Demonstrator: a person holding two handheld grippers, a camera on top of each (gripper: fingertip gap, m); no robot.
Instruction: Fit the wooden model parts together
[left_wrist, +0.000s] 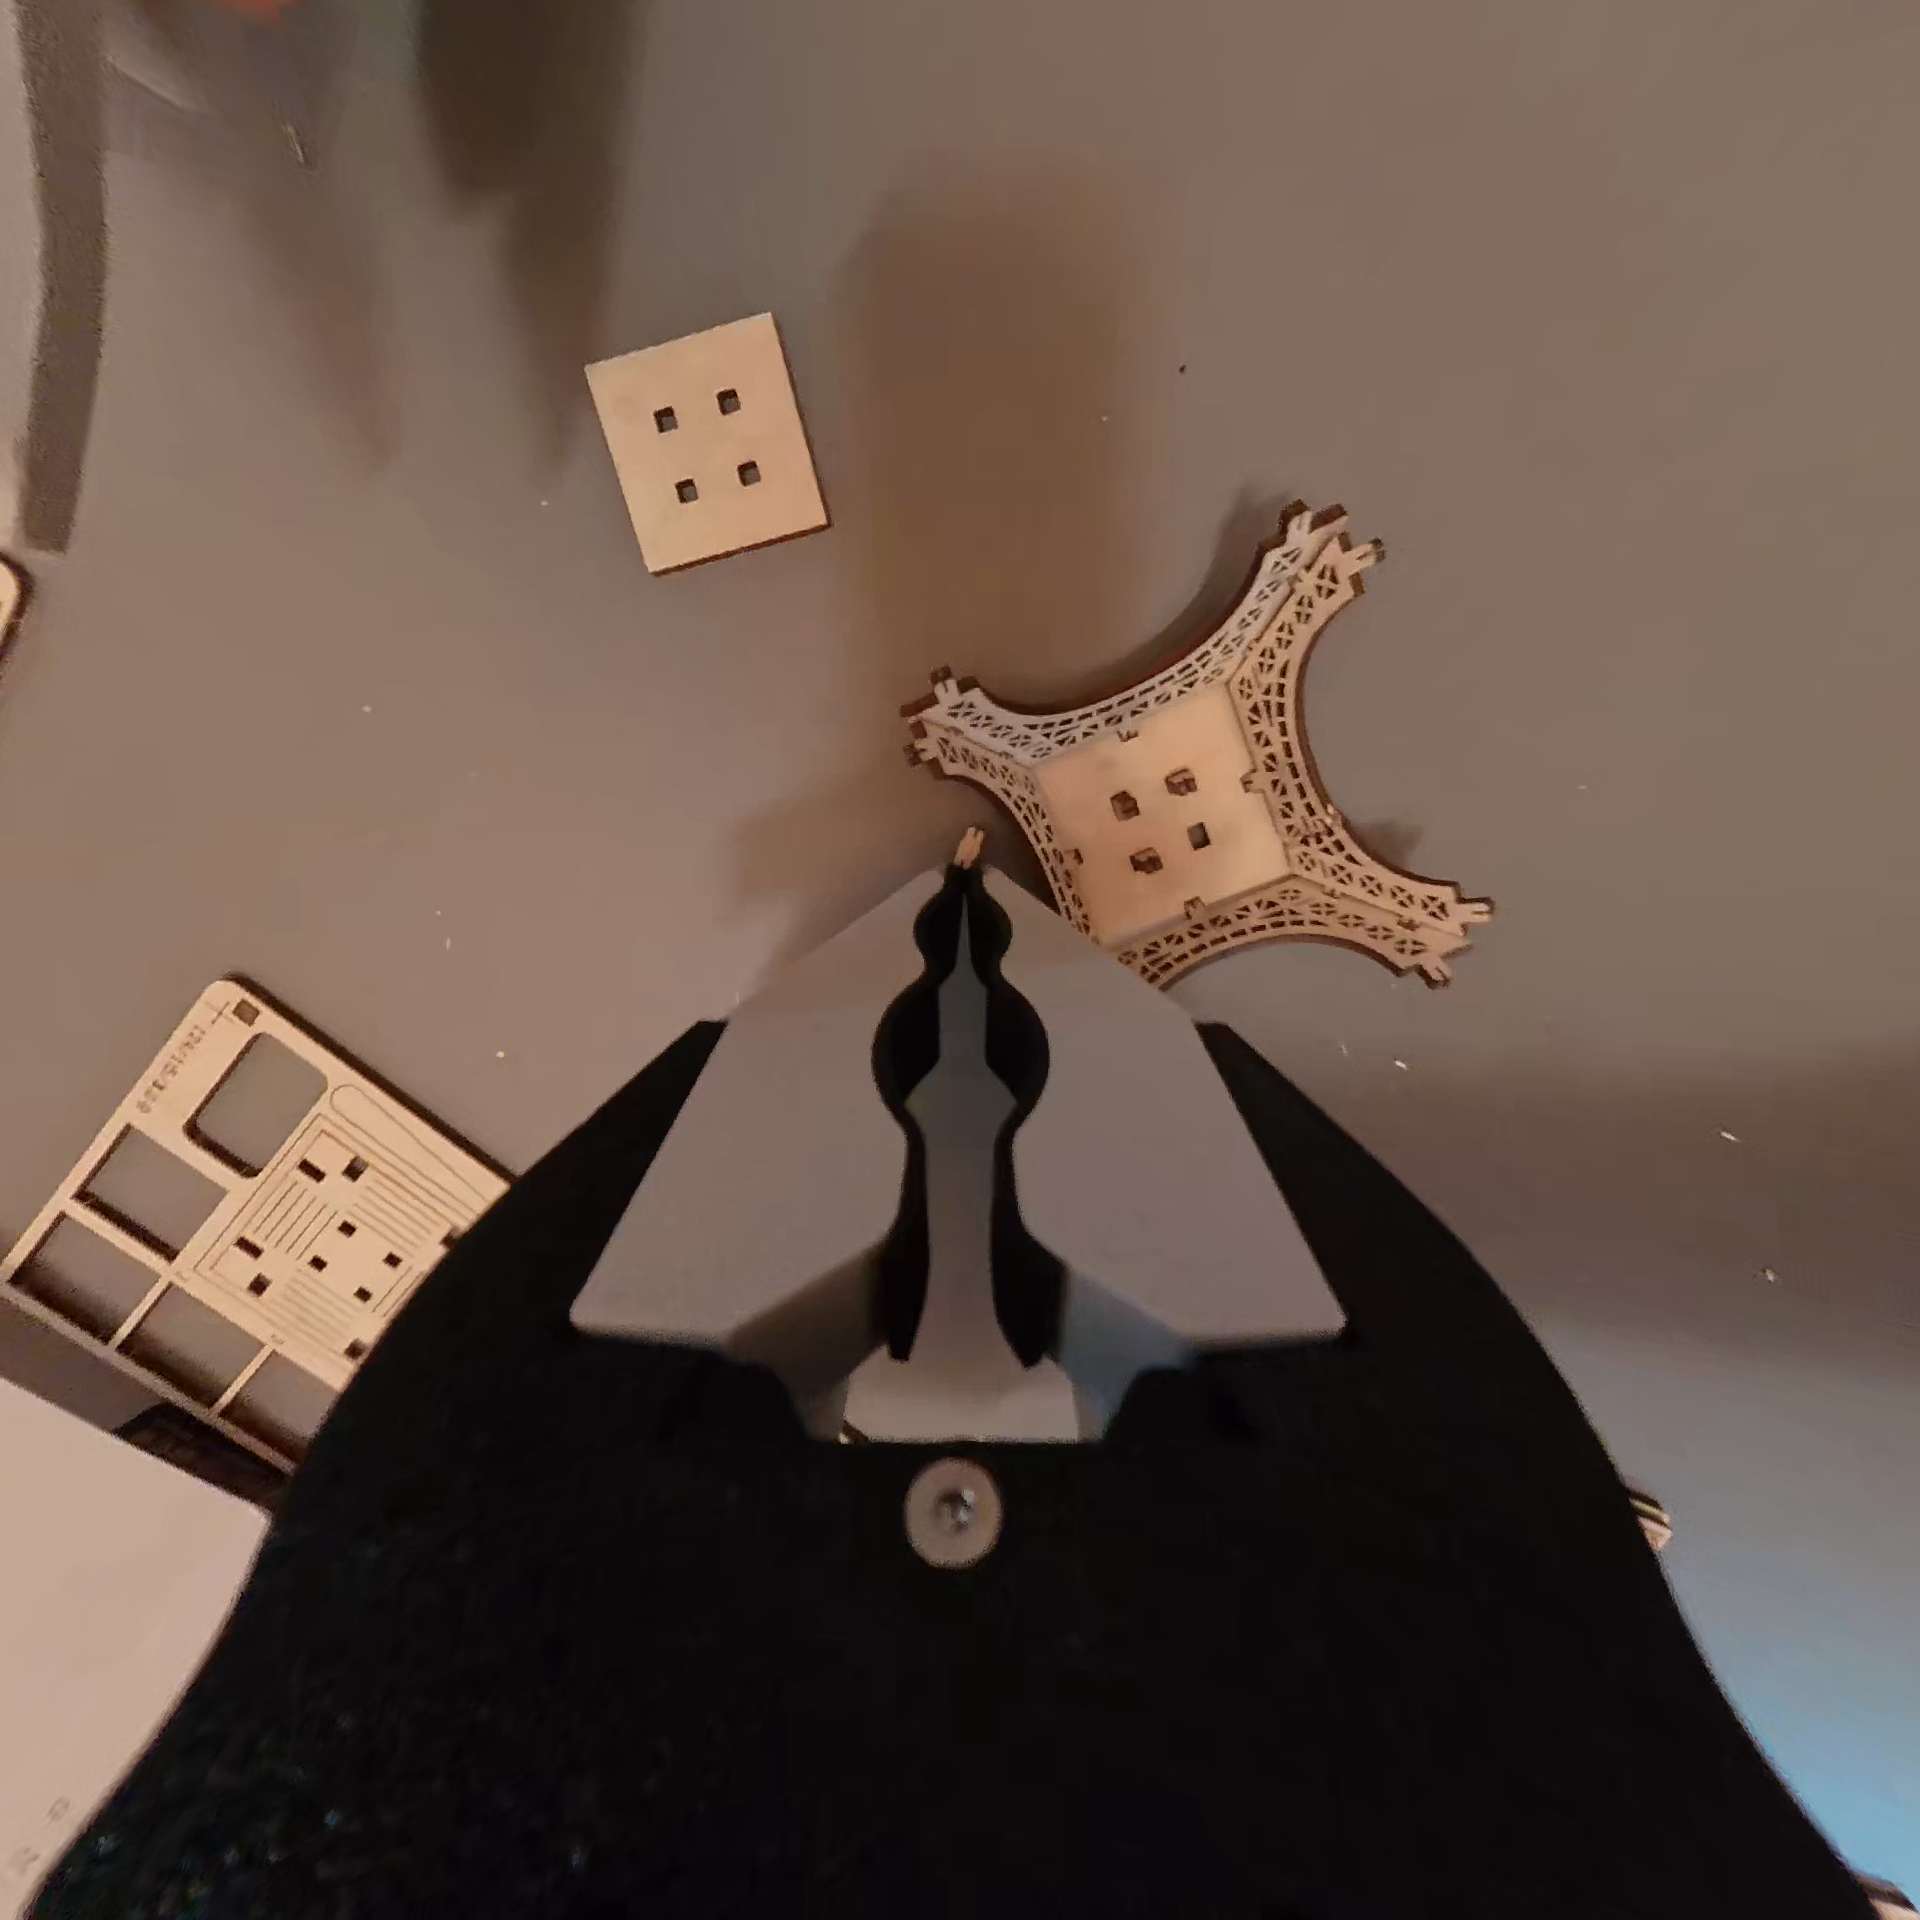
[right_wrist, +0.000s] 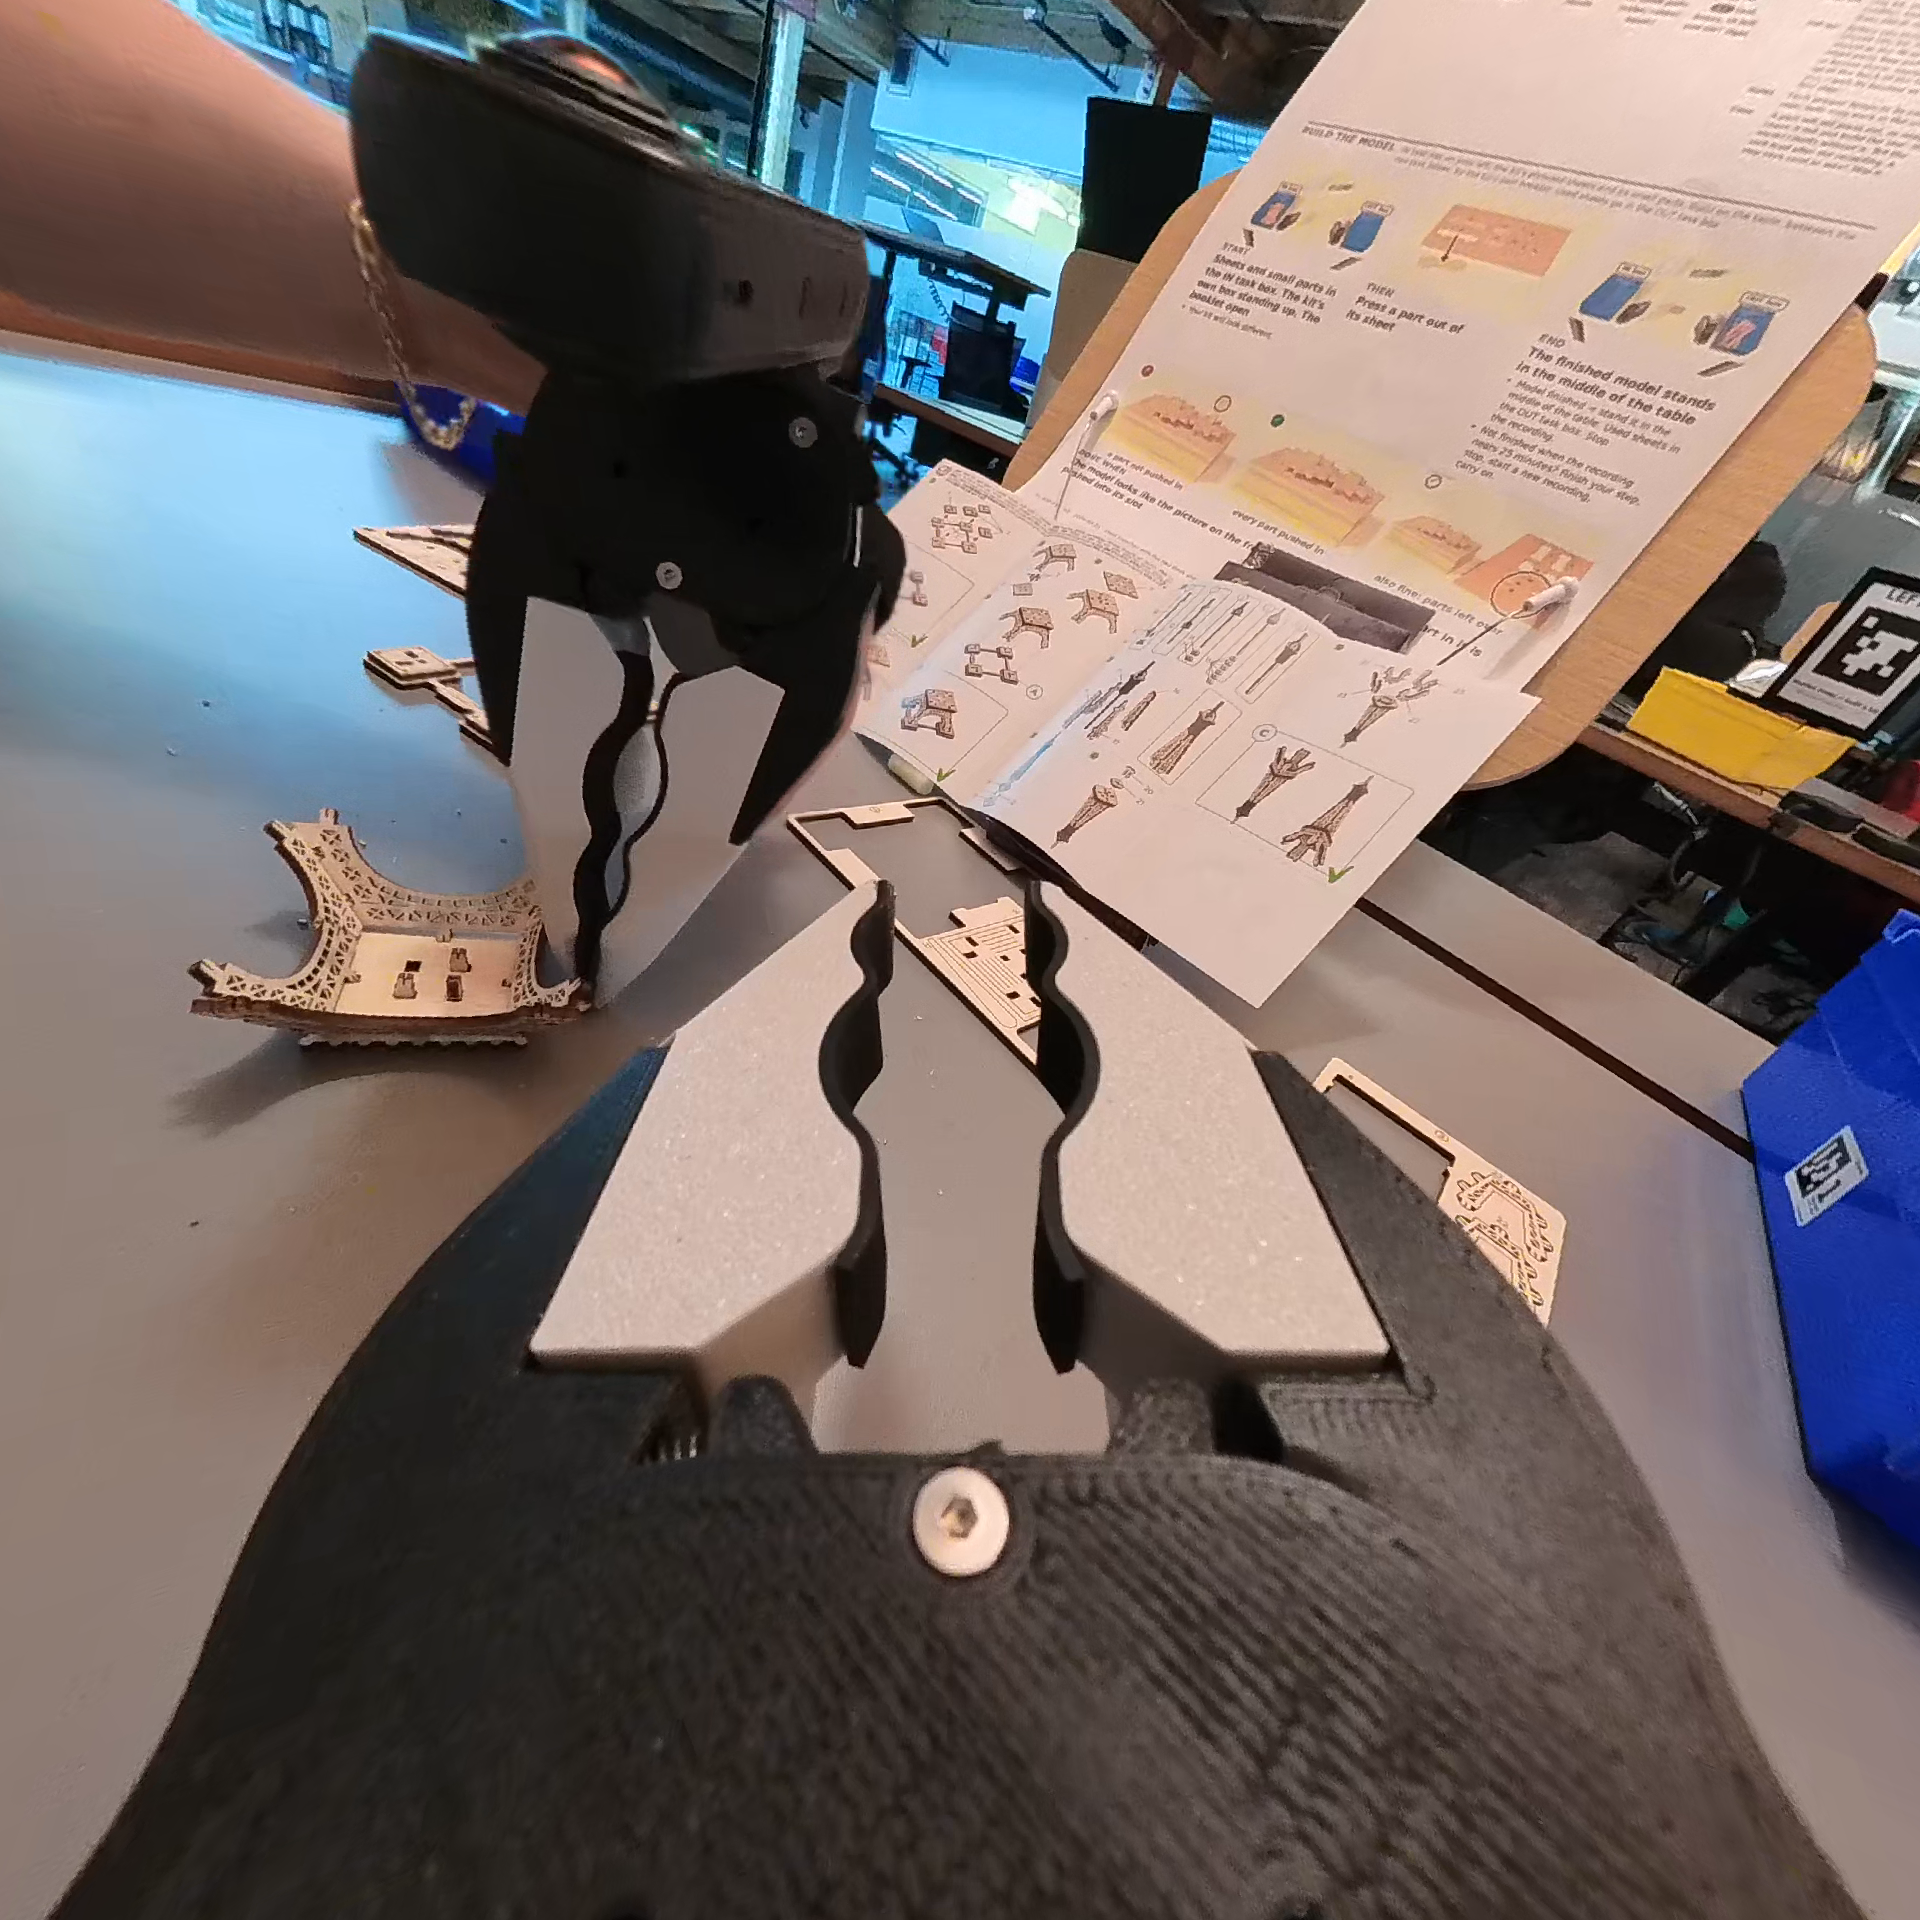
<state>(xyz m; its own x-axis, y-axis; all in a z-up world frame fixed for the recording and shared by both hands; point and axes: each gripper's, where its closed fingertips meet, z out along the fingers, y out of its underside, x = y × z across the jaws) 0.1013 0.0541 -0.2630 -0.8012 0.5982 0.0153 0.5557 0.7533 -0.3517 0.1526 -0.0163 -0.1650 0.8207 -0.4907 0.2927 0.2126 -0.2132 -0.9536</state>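
Note:
The wooden tower base, a lattice frame with four splayed legs and a platform with four holes, lies on the grey table. It also shows in the right wrist view. A square wooden plate with four holes lies beyond it. My left gripper is shut on a small pale wooden piece that pokes out past the tips. In the right wrist view the left gripper has its tips down at the table, right by the base's near leg. My right gripper is open and empty above the table.
A punched-out wooden sheet lies at the lower left. More sheets lie ahead of the right gripper. An open instruction booklet leans on a board. A blue bin stands at the right. A person's arm holds the left gripper. One gripper's finger ends stand about 12 centimeters off the other's. The square wooden plate sits 8 centimeters or so from the ends of my left fingers.

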